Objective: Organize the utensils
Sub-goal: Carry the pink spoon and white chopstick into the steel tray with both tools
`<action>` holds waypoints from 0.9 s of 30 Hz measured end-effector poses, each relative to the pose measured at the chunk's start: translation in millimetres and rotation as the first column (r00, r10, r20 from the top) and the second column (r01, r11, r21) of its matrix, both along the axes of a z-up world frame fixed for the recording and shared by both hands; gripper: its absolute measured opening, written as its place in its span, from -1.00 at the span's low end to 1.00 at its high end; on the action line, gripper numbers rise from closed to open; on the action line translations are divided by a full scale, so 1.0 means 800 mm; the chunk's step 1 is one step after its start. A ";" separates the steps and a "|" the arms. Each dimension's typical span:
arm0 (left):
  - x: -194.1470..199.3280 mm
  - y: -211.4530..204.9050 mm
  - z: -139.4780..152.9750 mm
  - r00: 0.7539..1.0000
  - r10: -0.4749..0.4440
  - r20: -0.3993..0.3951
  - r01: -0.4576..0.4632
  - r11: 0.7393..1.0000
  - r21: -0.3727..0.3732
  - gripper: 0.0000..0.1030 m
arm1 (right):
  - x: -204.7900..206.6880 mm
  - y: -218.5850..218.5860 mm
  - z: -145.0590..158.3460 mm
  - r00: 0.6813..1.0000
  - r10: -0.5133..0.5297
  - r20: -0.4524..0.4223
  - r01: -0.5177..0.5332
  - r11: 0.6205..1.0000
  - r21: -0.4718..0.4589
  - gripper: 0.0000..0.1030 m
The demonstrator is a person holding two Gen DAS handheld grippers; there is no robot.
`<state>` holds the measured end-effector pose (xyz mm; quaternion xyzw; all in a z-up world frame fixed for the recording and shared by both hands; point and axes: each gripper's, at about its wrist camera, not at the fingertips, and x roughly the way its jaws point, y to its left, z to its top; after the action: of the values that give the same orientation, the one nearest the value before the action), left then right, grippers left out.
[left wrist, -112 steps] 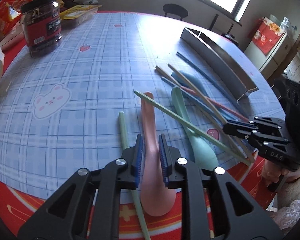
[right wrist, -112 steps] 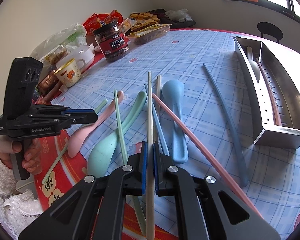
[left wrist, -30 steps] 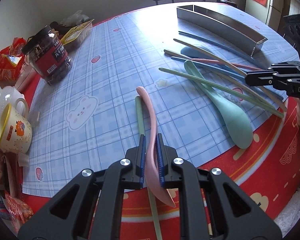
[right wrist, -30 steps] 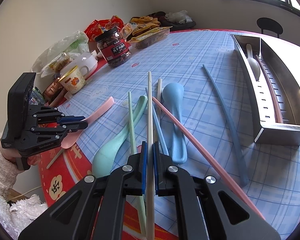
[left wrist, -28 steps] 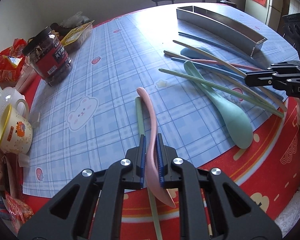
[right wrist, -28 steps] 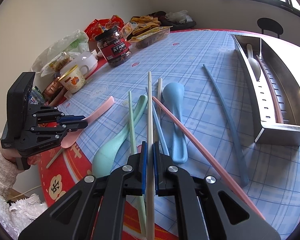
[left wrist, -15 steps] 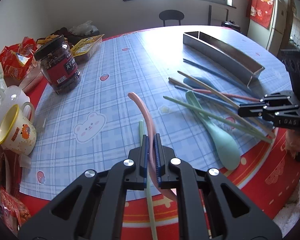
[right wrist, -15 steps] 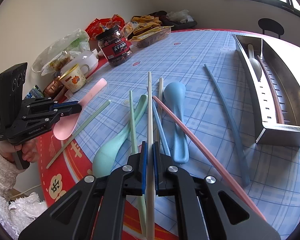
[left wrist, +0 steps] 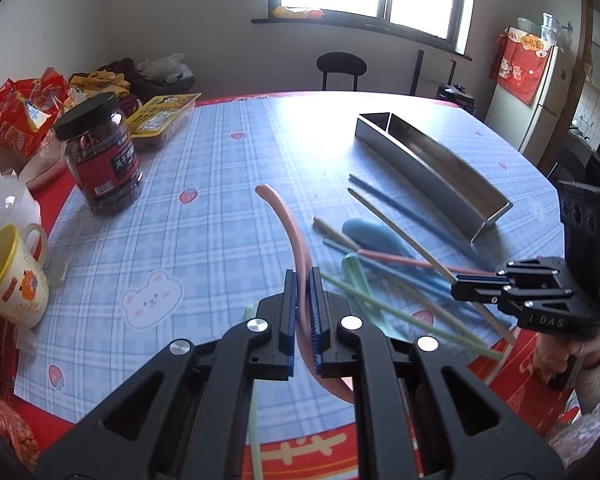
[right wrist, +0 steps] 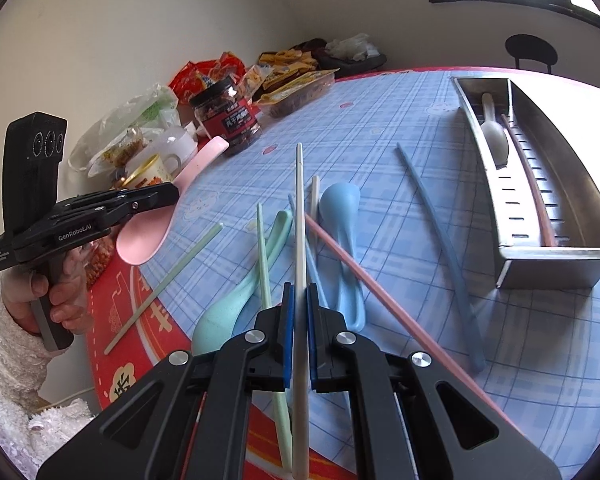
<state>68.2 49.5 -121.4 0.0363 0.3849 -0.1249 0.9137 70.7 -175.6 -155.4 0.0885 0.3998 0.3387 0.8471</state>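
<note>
My left gripper [left wrist: 303, 286] is shut on a pink spoon [left wrist: 290, 236] and holds it clear above the table; it also shows in the right wrist view [right wrist: 144, 236]. My right gripper [right wrist: 298, 300] is shut on a cream chopstick [right wrist: 299, 216], lifted off the pile. On the blue checked cloth lie a green spoon [right wrist: 240, 292], a blue spoon [right wrist: 342, 232], a pink chopstick [right wrist: 340, 258], green chopsticks [right wrist: 168, 280] and a long blue chopstick [right wrist: 440, 240]. The steel tray [right wrist: 556, 252] holds a white spoon [right wrist: 494, 132] and a pink chopstick.
A dark-lidded jar [left wrist: 102, 160], a yellow-rimmed mug [left wrist: 8, 276], snack bags [left wrist: 24, 108] and a food box [left wrist: 162, 114] crowd the table's left side. A chair [left wrist: 340, 68] stands beyond the far edge. The red table rim [left wrist: 300, 448] is close to me.
My left gripper has lifted the pink spoon off the table and raised it. My right gripper has lifted the cream chopstick up from the pile.
</note>
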 end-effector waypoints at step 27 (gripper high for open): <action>0.186 -0.201 0.052 0.995 -0.092 0.034 0.092 0.996 0.015 -0.80 | 0.133 -0.129 0.036 0.942 -0.327 0.069 0.329 0.944 -0.010 -0.88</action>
<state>217.3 -111.6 -80.2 0.0624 0.3677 -0.1635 0.9133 176.7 -278.5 -126.7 0.1336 0.3549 0.1916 0.9052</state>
